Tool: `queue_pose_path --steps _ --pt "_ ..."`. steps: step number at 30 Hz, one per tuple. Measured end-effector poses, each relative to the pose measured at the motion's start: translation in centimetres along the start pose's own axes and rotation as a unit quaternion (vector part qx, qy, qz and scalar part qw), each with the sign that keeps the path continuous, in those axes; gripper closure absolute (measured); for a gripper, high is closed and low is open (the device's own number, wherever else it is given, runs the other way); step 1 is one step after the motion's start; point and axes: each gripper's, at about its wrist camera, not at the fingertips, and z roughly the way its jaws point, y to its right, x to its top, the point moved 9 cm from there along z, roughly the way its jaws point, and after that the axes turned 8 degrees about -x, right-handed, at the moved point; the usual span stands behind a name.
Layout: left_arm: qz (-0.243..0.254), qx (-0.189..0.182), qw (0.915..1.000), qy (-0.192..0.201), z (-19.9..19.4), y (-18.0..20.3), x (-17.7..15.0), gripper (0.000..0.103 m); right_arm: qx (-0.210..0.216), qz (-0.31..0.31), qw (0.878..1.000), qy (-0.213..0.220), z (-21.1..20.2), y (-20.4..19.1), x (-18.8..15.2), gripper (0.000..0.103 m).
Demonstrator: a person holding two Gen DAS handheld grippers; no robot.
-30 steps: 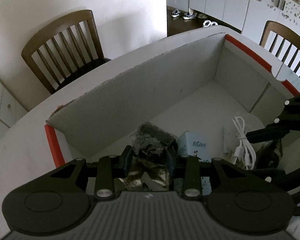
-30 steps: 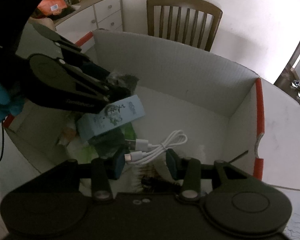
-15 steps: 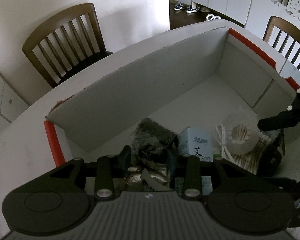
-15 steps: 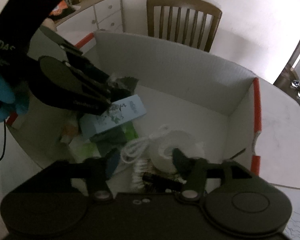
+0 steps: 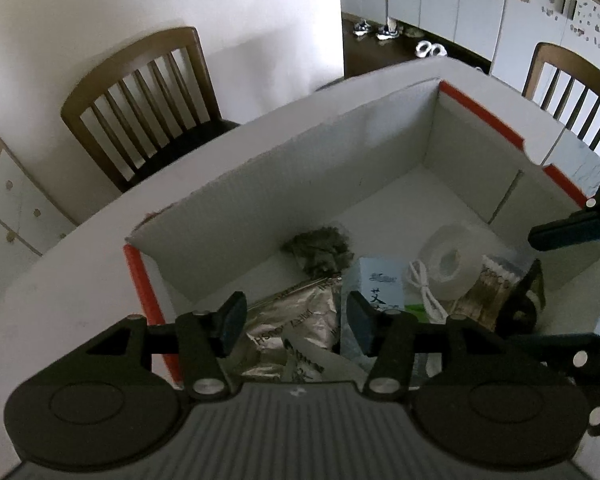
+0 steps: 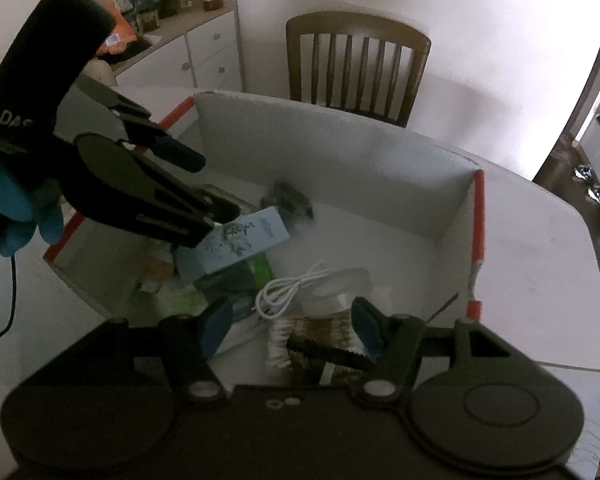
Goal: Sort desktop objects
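One "DAS" marking [image 6: 15, 120], left gripper [image 6: 216, 196]

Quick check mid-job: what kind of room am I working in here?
Most likely a home dining area: wooden slat-back chairs stand at a white table, a white drawer cabinet holds jars and snacks, and shoes lie on the floor beyond.
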Motion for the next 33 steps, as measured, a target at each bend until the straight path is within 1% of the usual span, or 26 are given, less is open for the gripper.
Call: queue_pose_path --steps 9,14,17,23,26,27,28,29,30,31,32,33 --pt "-0.007 0.01 0.9994 0.034 -4.4 1.7 0.0 0.049 -0.003 0.004 1.0 0.027 -3.4 0.8 -0.1 0.037" --pt "-0.015 0.032 0.9974 0.063 -7.1 2.6 -0.5 0.049 0.0 0.006 0.999 0.042 -5.3 1.1 -0.3 0.037" --pt "-0.028 0.035 0.9959 0.078 -8.8 3.2 -0.9 0.049 0.006 0.008 0.999 0.053 -6.6 1.0 -0.4 0.037" --pt "-0.038 0.038 0.9937 0.099 -11.2 4.6 -2.0 0.049 0.013 0.009 0.997 0.073 -8.8 0.8 -0.9 0.037" --pt "-0.045 0.039 0.992 0.111 -12.3 5.3 -2.6 0.045 0.014 0.009 0.996 0.083 -9.9 0.7 -1.2 0.037" --pt "-0.047 0.04 0.9912 0.117 -12.7 5.5 -2.8 0.042 0.015 0.008 0.996 0.087 -10.3 0.7 -1.3 0.037" --pt "-0.047 0.041 0.9907 0.121 -13.1 5.7 -2.9 0.037 0.015 0.008 0.996 0.091 -10.6 0.7 -1.4 0.037" --pt "-0.047 0.042 0.9902 0.125 -13.4 6.0 -3.0 0.035 0.016 0.007 0.995 0.095 -11.0 0.7 -1.4 0.036" --pt "-0.047 0.043 0.9894 0.13 -13.8 6.2 -3.1 0.033 0.016 0.006 0.995 0.099 -11.4 0.7 -1.5 0.034" --pt "-0.047 0.044 0.9888 0.134 -14.0 6.4 -3.3 0.03 0.016 0.005 0.994 0.104 -11.7 0.7 -1.6 0.026" --pt "-0.048 0.043 0.9885 0.137 -14.3 6.6 -3.4 0.028 0.015 0.005 0.994 0.11 -12.1 0.8 -1.7 0.024" --pt "-0.052 0.041 0.9876 0.143 -14.5 6.9 -3.6 0.02 0.015 0.005 0.993 0.116 -12.4 0.8 -1.9 0.024"
